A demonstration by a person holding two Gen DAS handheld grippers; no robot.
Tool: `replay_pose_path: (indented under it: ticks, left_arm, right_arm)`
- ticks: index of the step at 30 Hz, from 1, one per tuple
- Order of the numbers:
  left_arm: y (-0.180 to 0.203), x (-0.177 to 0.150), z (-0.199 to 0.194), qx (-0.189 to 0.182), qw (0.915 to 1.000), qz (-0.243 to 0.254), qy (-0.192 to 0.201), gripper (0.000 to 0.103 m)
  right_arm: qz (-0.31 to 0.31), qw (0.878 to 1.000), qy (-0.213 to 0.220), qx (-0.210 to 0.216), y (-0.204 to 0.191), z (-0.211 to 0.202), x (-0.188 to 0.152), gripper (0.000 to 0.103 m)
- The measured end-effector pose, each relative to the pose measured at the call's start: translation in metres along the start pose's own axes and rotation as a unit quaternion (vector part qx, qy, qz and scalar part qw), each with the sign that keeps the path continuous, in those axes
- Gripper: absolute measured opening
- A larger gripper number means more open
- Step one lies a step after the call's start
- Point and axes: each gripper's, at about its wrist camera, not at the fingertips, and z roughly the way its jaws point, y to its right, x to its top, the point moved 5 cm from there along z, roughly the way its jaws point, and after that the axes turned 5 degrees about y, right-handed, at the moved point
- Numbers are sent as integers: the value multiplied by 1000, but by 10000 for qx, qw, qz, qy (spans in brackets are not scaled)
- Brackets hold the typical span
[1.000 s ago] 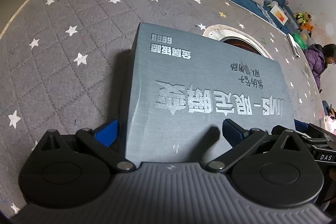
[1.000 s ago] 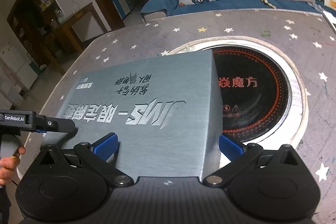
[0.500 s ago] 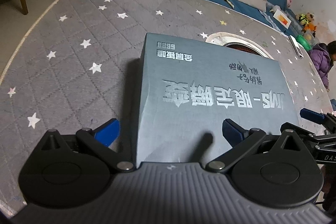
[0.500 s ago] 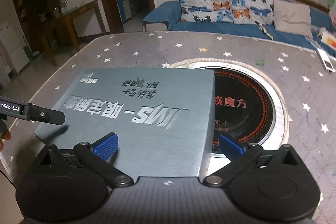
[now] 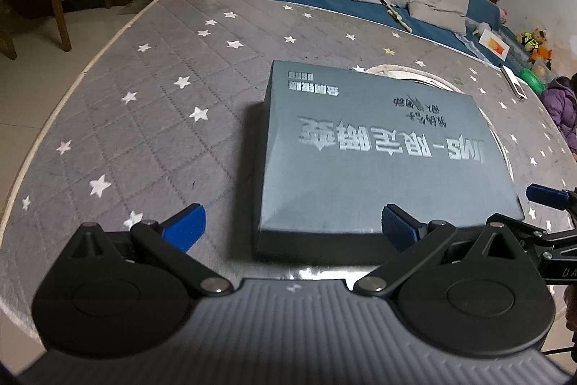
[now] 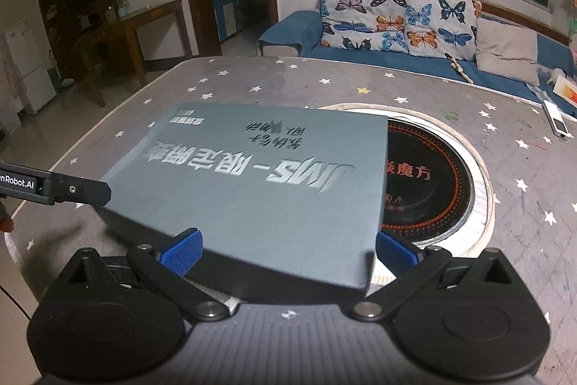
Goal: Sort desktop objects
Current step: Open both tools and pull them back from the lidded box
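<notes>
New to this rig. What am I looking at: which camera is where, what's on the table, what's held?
There is no robot. A person holds a hand-held two-finger claw in each hand, and each claw carries a fisheye camera that looks along its blue-padded fingers. One picture is from the left claw, the other from the right claw.

The table has a grey cloth with stars. On it are a flat grey box, a round black cooktop partly under the box, and a white remote near the far edge.

The left claw is open and holds nothing. The box's near end sits between the right claw's fingers and looks raised. It is probably gripped, but a firm clamp can't be confirmed.
</notes>
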Motion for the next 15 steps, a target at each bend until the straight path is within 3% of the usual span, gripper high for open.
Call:
replay_pose_path:
  ticks: [15]
  left_arm:
    - [-1, -45, -24, 155, 9998, -128, 32, 103]
  right_arm:
    - [-193, 9997, -58, 99, -22, -20, -32, 103]
